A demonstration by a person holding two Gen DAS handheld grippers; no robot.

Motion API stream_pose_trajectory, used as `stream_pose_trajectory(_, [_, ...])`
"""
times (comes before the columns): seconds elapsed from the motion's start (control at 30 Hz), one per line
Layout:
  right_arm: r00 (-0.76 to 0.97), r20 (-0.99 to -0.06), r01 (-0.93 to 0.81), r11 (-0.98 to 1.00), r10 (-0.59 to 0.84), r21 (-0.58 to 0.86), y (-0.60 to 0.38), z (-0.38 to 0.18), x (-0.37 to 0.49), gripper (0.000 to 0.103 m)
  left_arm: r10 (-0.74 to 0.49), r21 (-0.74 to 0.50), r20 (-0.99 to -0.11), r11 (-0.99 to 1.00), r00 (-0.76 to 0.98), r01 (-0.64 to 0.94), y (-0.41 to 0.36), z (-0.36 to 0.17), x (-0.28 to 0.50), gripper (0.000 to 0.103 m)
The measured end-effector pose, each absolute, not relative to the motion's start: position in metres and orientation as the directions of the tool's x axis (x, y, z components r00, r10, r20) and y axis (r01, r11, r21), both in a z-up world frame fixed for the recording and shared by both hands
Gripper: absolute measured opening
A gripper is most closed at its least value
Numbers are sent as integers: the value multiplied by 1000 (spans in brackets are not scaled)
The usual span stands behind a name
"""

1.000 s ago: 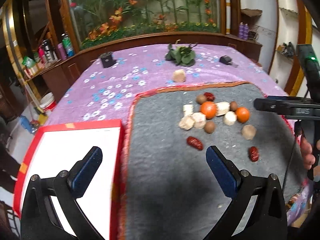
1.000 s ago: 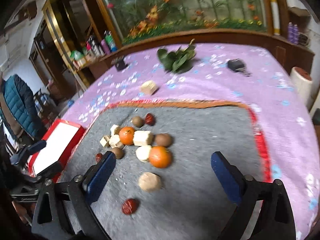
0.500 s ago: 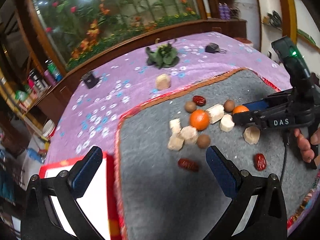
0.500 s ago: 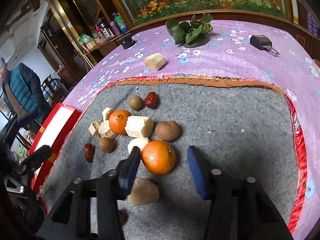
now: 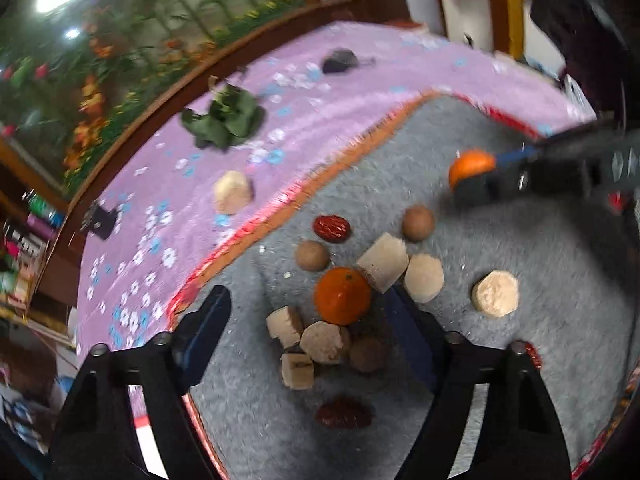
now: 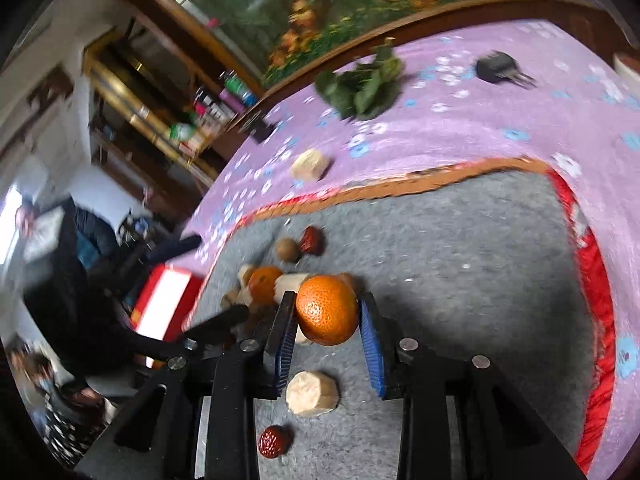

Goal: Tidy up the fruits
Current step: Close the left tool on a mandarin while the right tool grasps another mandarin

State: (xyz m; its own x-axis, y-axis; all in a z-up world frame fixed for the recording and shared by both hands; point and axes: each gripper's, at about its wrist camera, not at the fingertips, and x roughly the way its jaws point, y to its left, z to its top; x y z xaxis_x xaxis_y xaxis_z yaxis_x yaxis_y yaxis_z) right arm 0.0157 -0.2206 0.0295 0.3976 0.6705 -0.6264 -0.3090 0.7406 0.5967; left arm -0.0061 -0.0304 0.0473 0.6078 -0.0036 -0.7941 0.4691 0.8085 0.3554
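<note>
Our right claw point(image 6: 326, 326) is closing on an orange point(image 6: 327, 309), pads against both its sides; round, it shows no long axis, its pitted end facing the camera. Our left claw point(image 5: 308, 326) is also closing, still unclenched, around a second orange point(image 5: 342, 295) and pale root chunks point(image 5: 326, 342) on the grey mat point(image 5: 500, 248) covering the desk point(image 5: 320, 120). A second ago both claws stood wide and farther back from the pile. Motion blur smears the far tablecloth; a brown nut point(image 5: 367, 354) is half hidden behind the left claw's finger.
</note>
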Motion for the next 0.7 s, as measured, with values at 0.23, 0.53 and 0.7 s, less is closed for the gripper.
stream_pose_trajectory(0.23, [374,-610,-260,710,699,654,-228,25,23,32,-48,311,-842,770,537,557,-32,35,2,56])
stream_pose_trajectory(0.53, [388,-609,-214,710,692,671,-233,21,25,32,-69,309,-865,707,497,636,-36,35,9,57])
stream_pose_trajectory(0.7, [390,-607,-213,709,692,672,-235,21,24,32,-89,290,-874,694,478,659,-35,32,11,54])
